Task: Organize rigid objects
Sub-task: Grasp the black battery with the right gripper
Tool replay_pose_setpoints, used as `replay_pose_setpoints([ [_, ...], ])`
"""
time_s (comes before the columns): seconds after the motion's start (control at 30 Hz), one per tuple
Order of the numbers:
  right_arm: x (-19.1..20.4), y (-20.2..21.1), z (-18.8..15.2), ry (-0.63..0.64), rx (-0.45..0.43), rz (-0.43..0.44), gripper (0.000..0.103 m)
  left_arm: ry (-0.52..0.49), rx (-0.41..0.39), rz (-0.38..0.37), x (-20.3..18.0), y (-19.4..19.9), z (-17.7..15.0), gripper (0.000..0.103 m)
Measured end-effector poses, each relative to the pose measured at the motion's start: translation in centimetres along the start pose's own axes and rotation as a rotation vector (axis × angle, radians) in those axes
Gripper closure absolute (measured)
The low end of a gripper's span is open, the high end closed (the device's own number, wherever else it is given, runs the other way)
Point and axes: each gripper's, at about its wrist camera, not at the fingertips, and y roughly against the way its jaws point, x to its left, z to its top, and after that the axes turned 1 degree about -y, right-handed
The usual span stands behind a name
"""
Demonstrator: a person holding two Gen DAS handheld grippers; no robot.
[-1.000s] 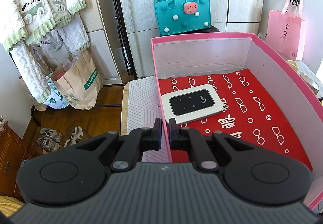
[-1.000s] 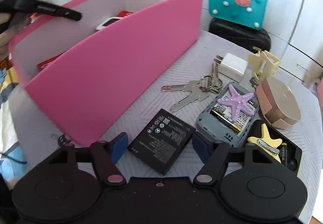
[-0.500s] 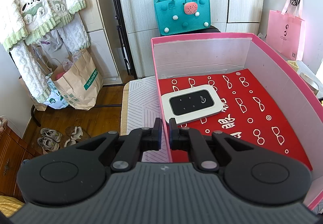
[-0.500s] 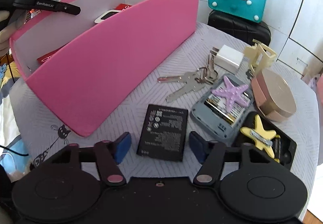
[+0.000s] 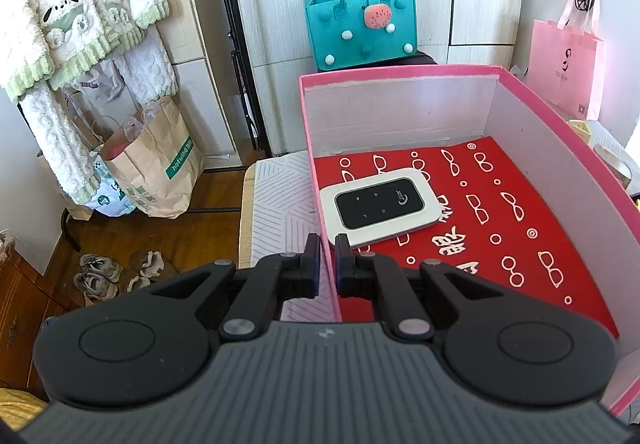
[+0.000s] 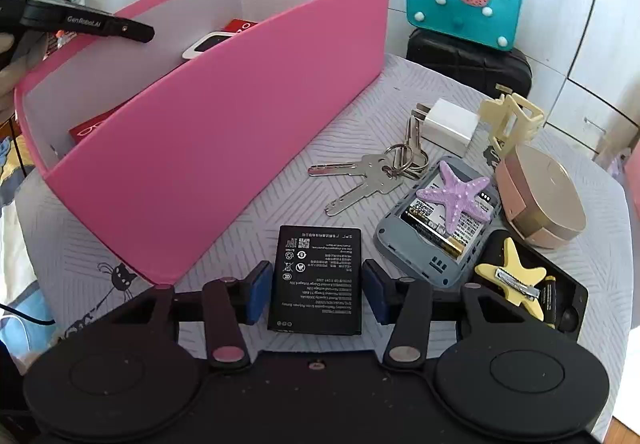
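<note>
Right claw had just been closing around the black battery on the table, pads at its sides, while the left claw pinched the pink box wall; only the white router lay inside, keys and charger still outside.

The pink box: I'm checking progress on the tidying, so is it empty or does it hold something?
Not empty. The pink box holds a white pocket router, lying flat on its red patterned lining.

Box floor mostly free right of router; bench strip between box wall and keys open; right side cluttered.
</note>
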Motion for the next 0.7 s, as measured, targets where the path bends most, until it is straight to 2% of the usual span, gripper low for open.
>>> replay_pose_setpoints([
  [0.23, 0.7, 2.4, 0.0, 0.028, -0.058, -0.053, 0.049, -0.052, 0.026, 0.013, -0.5, -0.2, 0.5, 0.096],
  [0.4, 0.8, 4.7, 0.7, 0.05, -0.101, -0.108, 0.049, -0.044, 0.065, -0.043, 0.2, 0.9, 0.5, 0.095],
  [0.57, 0.8, 7.3, 2.6, 0.09, -0.175, -0.146, 0.049, -0.055, 0.075, -0.06, 0.2, 2.5, -0.6, 0.094],
  [0.7, 1.6, 8.9, 5.4, 0.149, -0.246, -0.129, 0.049, -0.093, 0.062, -0.044, -0.4, 3.3, -1.3, 0.094],
])
